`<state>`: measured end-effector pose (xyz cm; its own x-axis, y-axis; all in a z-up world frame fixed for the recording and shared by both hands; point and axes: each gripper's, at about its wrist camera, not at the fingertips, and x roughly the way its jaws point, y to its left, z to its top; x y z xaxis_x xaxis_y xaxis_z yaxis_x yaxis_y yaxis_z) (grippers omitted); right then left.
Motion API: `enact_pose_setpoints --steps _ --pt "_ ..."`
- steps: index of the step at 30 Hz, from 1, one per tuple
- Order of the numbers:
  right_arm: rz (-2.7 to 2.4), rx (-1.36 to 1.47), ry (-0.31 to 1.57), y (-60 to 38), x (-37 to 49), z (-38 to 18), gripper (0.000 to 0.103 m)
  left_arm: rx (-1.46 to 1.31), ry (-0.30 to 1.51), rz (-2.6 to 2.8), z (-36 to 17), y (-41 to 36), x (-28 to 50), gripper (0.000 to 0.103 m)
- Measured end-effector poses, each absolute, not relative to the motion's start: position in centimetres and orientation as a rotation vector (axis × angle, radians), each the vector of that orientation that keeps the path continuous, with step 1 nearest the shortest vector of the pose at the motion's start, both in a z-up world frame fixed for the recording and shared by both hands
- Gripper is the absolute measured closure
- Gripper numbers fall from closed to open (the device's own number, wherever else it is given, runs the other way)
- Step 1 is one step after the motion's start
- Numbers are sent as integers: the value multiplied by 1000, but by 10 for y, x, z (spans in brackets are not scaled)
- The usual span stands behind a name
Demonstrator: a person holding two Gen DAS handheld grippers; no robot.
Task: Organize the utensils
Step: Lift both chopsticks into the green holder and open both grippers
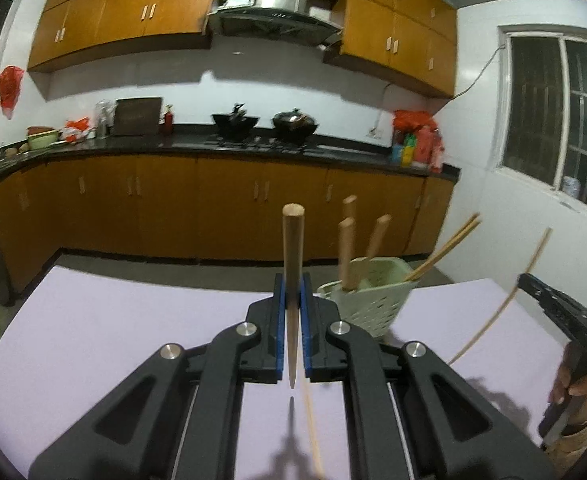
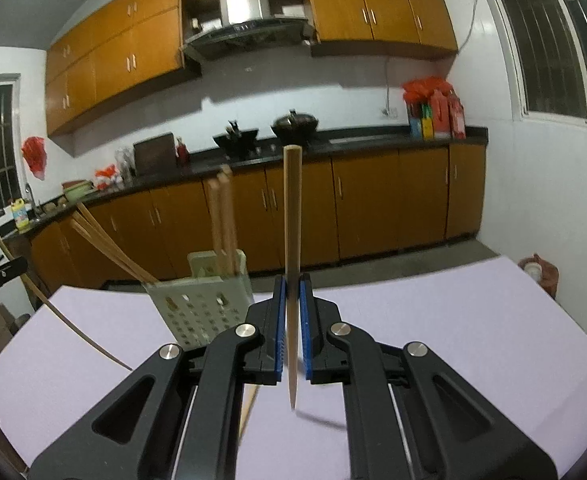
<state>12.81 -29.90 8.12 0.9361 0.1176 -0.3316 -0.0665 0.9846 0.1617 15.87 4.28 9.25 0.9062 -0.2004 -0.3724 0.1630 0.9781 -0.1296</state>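
Observation:
My left gripper (image 1: 292,284) is shut on a wooden chopstick (image 1: 293,240) that stands upright between the blue pads, lifted off the lilac table (image 1: 113,320). Just to its right stands a pale green perforated utensil holder (image 1: 369,300) with wooden handles and chopsticks leaning in it. My right gripper (image 2: 292,284) is likewise shut on an upright chopstick (image 2: 292,208), with the holder (image 2: 201,300) to its left. Each view catches the other gripper at its edge, carrying its chopstick (image 1: 501,304). One loose chopstick (image 1: 311,432) lies on the table under the grippers.
A person's hand (image 1: 573,388) grips the right tool's handle. Beyond the table's far edge runs a dark kitchen counter (image 1: 333,148) with two woks, over brown cabinets. A small bottle-like object (image 2: 537,268) sits off the table's right corner. A window is on the right wall.

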Motion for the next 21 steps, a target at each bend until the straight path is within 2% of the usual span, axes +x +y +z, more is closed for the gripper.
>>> enact_pose_setpoints --steps 12,16,21 --pt "235 190 44 -262 132 165 95 -144 146 -286 172 -21 168 95" --pt "224 177 22 -250 161 164 95 -115 119 -254 178 -36 192 95" --pt "188 164 109 -240 193 134 95 -121 161 -215 152 -38 223 95"
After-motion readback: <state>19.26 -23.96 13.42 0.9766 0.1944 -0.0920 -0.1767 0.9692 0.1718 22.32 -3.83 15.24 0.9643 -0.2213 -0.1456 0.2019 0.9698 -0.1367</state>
